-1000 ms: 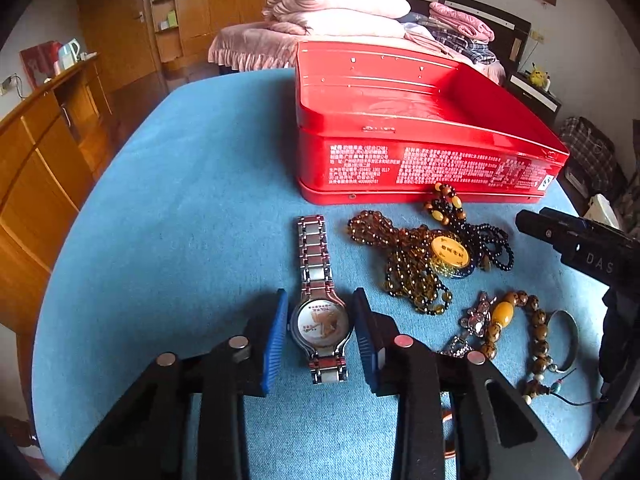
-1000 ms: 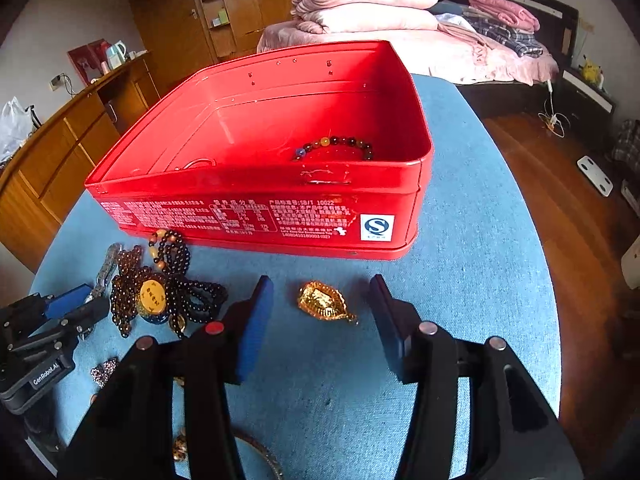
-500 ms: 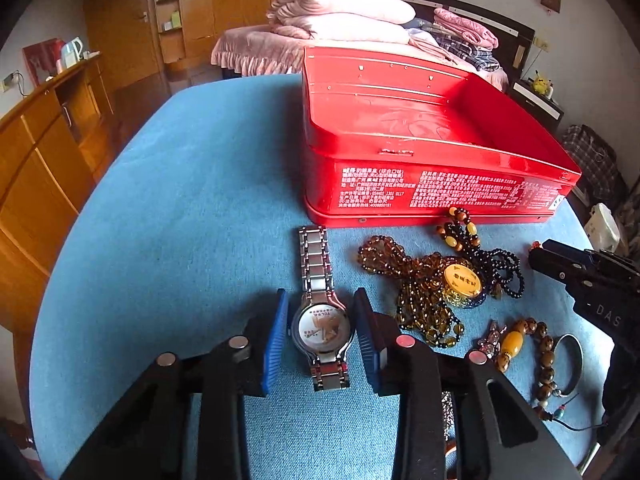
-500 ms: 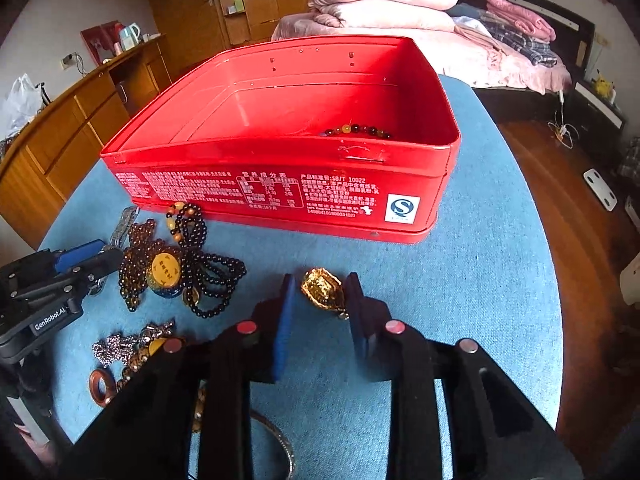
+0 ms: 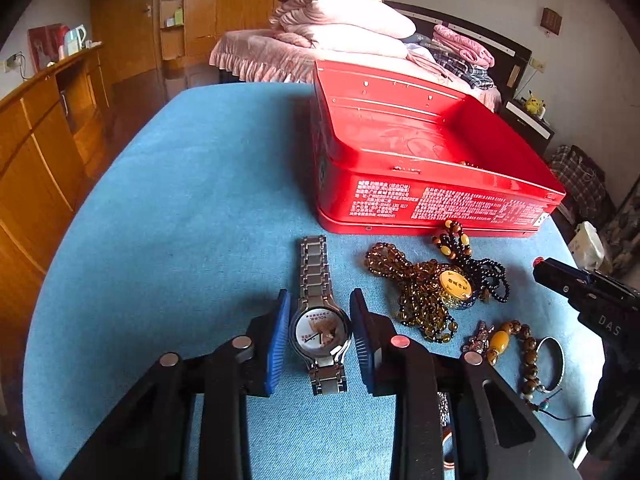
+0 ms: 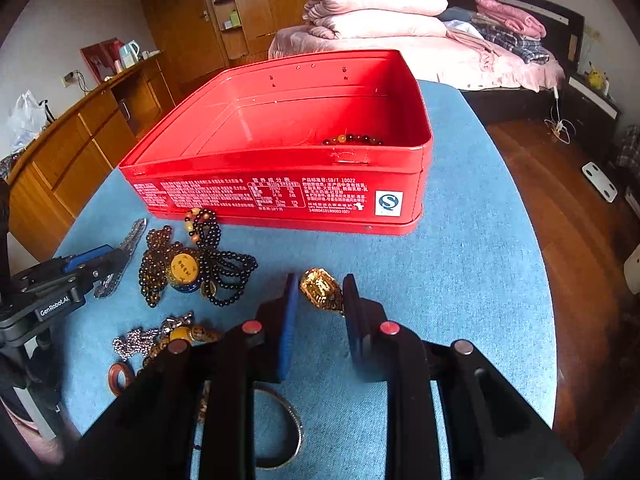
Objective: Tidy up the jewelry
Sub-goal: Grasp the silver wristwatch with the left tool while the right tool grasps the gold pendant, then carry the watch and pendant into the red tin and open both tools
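Note:
A red tin box (image 5: 420,196) (image 6: 280,196) stands open on the blue table, with a bead bracelet (image 6: 352,139) inside. My left gripper (image 5: 320,334) is shut on a silver wristwatch (image 5: 320,330) by its case, the band hanging past the fingers. My right gripper (image 6: 320,300) is shut on a gold ornament (image 6: 322,290) and holds it above the cloth. Dark and amber bead necklaces with a yellow pendant (image 5: 454,284) (image 6: 184,268) lie in front of the box.
A brown bead bracelet (image 5: 520,348), a silver bangle (image 5: 554,360) (image 6: 288,432), a crystal charm (image 6: 132,340) and a red ring (image 6: 120,378) lie near the table's front. The table edge drops to wooden floor on the right. Wooden cabinets stand left, a bed behind.
My right gripper closed on the gold ornament and raised it off the cloth. My left gripper, holding the watch, rose and drew back a little from the box.

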Tool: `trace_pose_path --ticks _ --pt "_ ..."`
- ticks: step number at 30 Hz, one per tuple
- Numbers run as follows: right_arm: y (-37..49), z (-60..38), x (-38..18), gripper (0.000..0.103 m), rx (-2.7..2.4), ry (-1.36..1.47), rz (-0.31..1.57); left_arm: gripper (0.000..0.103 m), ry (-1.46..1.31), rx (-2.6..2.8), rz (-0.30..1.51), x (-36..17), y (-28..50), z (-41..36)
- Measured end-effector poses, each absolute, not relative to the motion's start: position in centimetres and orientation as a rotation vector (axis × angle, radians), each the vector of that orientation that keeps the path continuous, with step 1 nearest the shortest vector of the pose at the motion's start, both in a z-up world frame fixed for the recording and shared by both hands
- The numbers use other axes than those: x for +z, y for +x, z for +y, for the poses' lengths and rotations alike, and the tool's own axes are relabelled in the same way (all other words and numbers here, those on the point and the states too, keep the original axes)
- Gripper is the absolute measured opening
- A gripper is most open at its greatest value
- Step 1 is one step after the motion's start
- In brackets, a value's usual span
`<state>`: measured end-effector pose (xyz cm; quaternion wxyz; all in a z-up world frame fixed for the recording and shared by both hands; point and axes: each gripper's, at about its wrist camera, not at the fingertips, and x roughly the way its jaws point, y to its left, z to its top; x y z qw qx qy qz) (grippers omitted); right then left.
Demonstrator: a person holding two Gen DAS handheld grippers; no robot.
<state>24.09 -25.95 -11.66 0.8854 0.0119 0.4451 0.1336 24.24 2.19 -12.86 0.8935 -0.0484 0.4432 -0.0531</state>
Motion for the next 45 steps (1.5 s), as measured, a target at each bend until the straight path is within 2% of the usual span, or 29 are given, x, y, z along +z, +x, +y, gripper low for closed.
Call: trace_pose_path --ticks 25,45 --pt "21.9 -25.4 -6.1 0.021 0.312 0.041 0.818 0.030 -0.159 -0.145 0.765 -5.9 21.9 3.1" --pt "28.3 -24.3 -3.2 0.021 0.293 0.044 0.800 0.030 -0.130 -0.177 0.647 -0.7 28.2 -1.2"
